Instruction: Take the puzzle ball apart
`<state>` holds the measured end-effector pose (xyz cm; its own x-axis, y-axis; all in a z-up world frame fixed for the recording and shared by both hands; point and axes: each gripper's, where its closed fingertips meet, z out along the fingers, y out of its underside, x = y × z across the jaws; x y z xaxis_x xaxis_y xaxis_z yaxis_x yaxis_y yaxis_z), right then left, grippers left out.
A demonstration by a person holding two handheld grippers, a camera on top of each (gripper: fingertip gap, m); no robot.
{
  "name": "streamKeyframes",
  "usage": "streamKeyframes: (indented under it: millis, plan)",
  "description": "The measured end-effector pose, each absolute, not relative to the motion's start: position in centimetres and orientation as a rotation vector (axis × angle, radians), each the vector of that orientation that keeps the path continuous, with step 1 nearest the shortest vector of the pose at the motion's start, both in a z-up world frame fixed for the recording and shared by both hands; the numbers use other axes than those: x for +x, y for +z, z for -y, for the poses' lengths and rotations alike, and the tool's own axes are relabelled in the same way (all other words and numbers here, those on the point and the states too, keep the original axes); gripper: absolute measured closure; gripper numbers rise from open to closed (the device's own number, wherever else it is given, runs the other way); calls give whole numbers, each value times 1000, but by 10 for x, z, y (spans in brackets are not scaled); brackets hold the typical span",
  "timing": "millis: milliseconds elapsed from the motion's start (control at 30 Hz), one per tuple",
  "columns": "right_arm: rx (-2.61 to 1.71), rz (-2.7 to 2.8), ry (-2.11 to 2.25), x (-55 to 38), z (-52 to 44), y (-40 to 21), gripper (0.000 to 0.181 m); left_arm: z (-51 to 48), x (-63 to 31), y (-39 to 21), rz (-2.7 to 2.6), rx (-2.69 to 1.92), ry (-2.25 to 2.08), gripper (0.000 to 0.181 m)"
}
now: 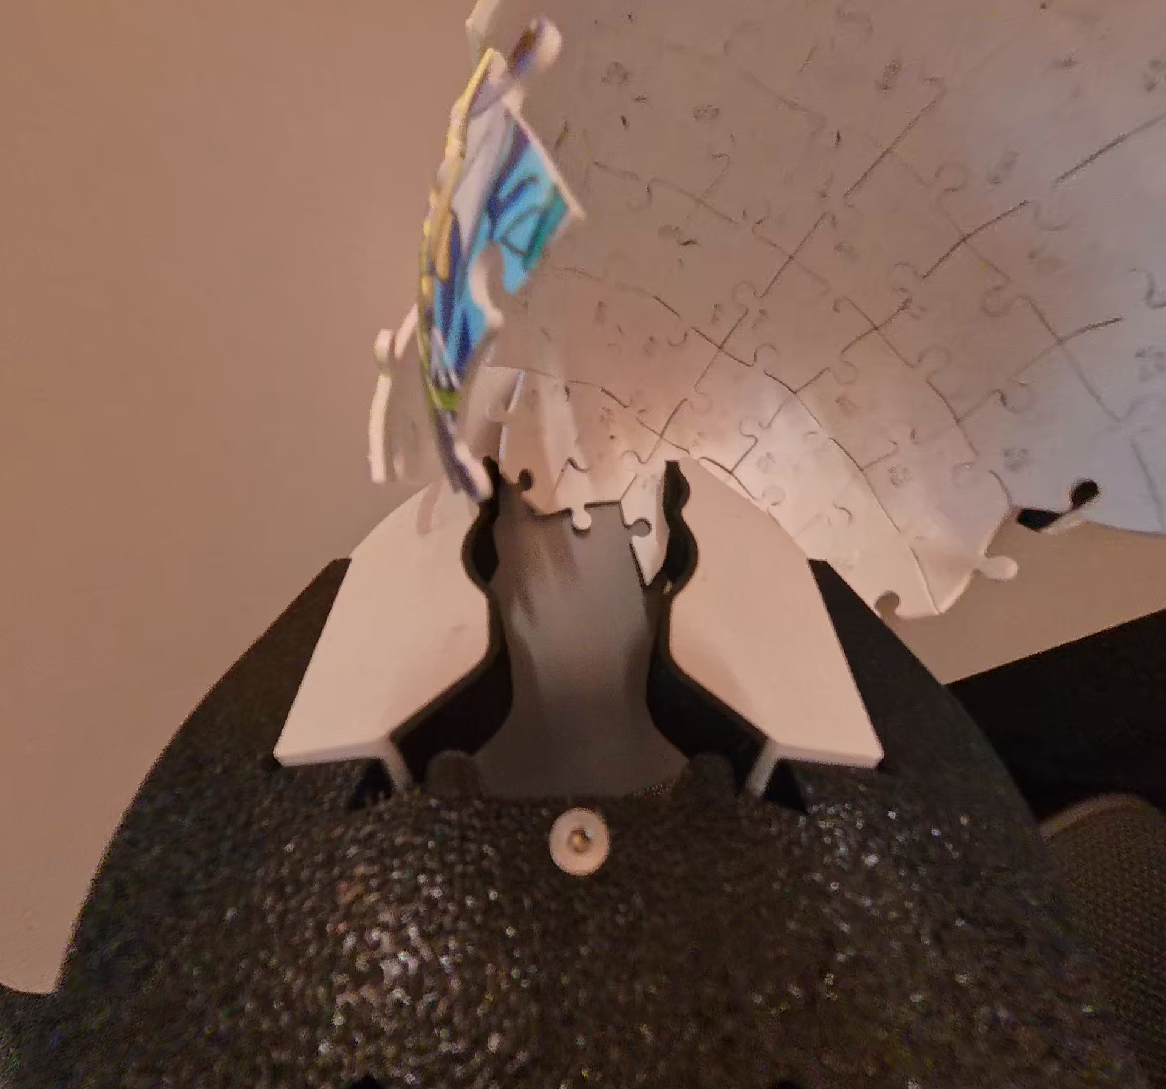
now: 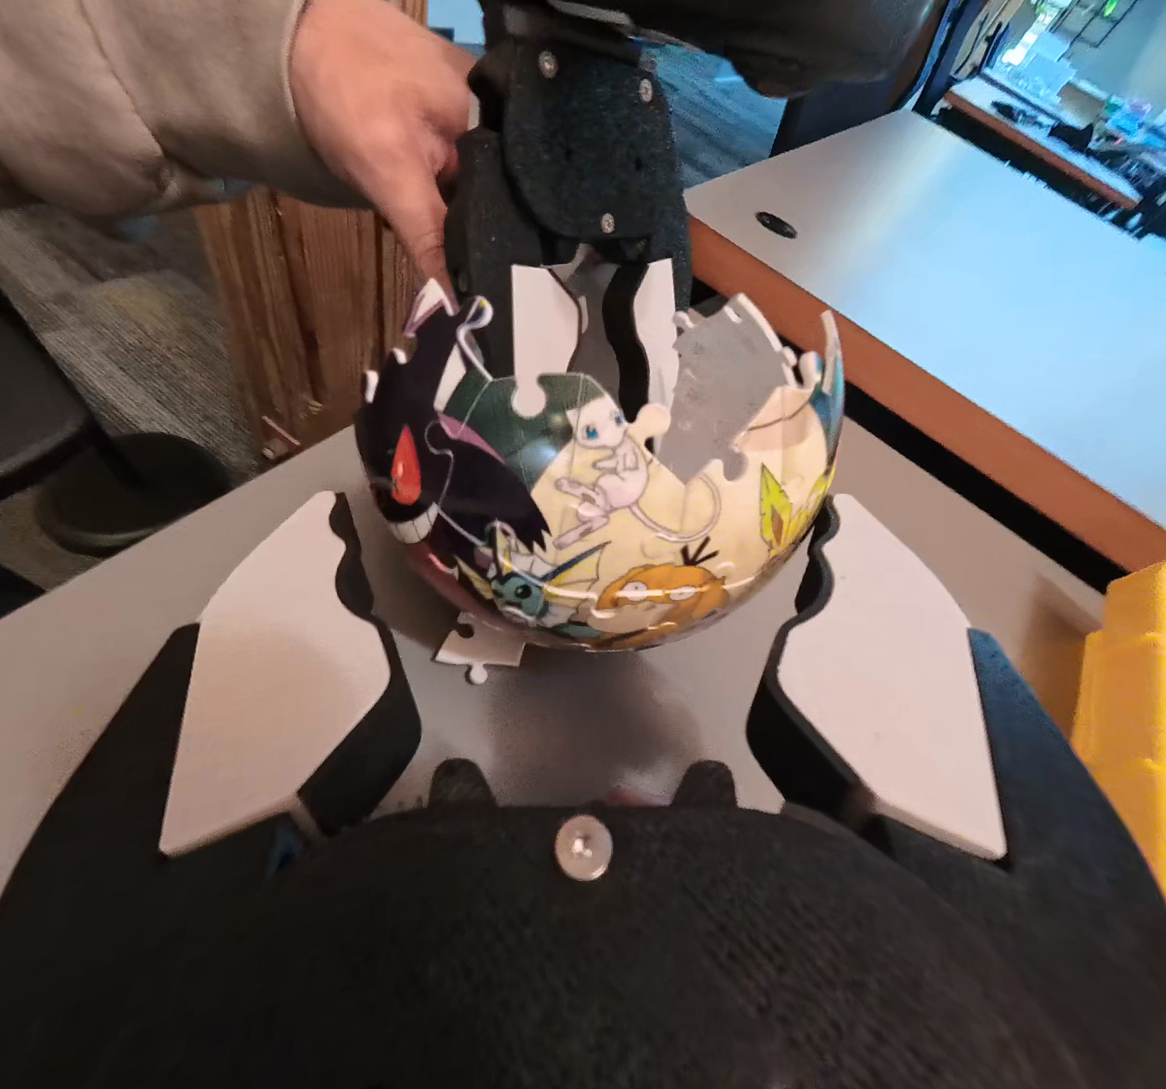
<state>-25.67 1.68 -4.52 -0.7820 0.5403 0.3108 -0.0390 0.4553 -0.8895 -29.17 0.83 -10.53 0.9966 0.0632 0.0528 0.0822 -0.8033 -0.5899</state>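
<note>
The puzzle ball [image 2: 662,528] is a colourful cartoon-printed shell with its top open and a jagged rim, resting on the grey table [image 2: 94,648]. My right gripper [image 2: 583,528] is open wide, its fingertips on either side of the ball's lower half. My left gripper [image 2: 587,364] comes down from above and is closed on rim pieces at the ball's top. In the left wrist view, the left gripper [image 1: 580,491] pinches edge pieces, and the ball's white inner surface [image 1: 820,238] fills the upper right. A loose white puzzle piece [image 2: 479,648] lies under the ball's front.
A person's hand [image 2: 385,112] in a beige sleeve holds the left gripper. A yellow bin [image 2: 1123,680] stands at the right edge. A second, white-topped table [image 2: 946,251] stands behind on the right. A wooden post [image 2: 303,301] rises at the back left. Across from one pair of fingers to the other is roughly 8 centimeters.
</note>
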Motion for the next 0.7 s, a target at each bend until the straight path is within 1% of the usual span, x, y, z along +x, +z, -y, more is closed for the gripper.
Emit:
streamKeyframes:
  millis: [267, 333, 500, 700]
  plan:
    - [-239, 2060, 1099, -251, -7, -46, 50, -9, -291, -105, 112, -2498, -57, 130]
    - [-205, 2046, 1032, -249, -6, -47, 50, -9, -288, -105, 124, -2490, -68, 125]
    - [-162, 2005, 934, -246, -5, -48, 50, -7, -286, -102, 181, -2465, -132, 120]
    - [-147, 1995, 834, -247, -5, -51, 50, 3, -286, -103, 129, -2462, -111, 122]
